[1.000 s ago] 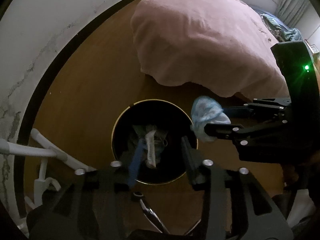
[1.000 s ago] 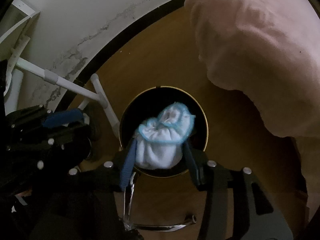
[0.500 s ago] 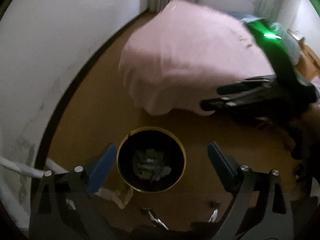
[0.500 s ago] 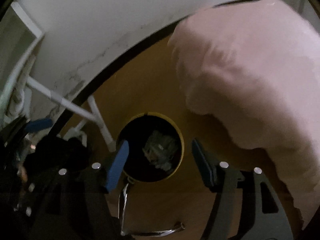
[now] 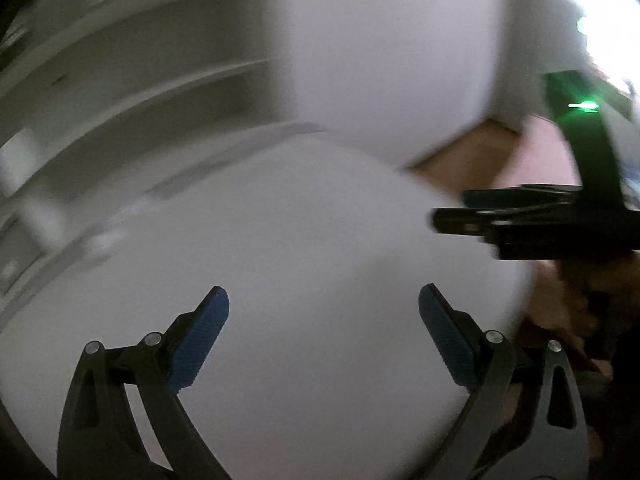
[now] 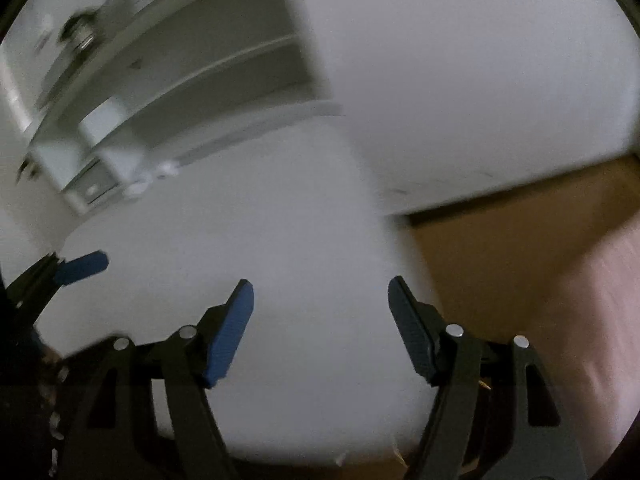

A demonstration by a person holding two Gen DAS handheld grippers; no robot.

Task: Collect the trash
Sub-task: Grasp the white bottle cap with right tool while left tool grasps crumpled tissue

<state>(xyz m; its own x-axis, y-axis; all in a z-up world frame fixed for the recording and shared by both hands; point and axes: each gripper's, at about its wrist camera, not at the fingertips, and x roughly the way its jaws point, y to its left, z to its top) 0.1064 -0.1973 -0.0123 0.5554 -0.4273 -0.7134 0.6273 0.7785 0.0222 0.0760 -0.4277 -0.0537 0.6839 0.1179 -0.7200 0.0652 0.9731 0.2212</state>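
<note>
two empty tools over a bare white desk

both tools are spread wide with nothing between their blue pads. the left tool (image 5: 324,308) and the right tool (image 6: 320,300) hang side by side above a white desk (image 5: 304,220), each pointing across it toward a pale wall (image 6: 460,72) and a white shelf unit (image 6: 192,52) at the desk's far left corner. in the left wrist view the right tool (image 5: 452,216) shows from the side, above the desk's right edge.

no trash and no bin can be seen in either view, so which way the next piece lies from either tool, how its long axis runs, and which hand is nearer cannot be told. both views are smeared with motion blur.

the desk top looks smooth and plain. beyond its right edge lies a brown wooden floor (image 6: 520,216), and a pink bed cover (image 6: 592,320) fills the lower right of the right wrist view. a few small blurred white objects (image 6: 140,188) sit near the desk's far left edge, too unclear to name.
</note>
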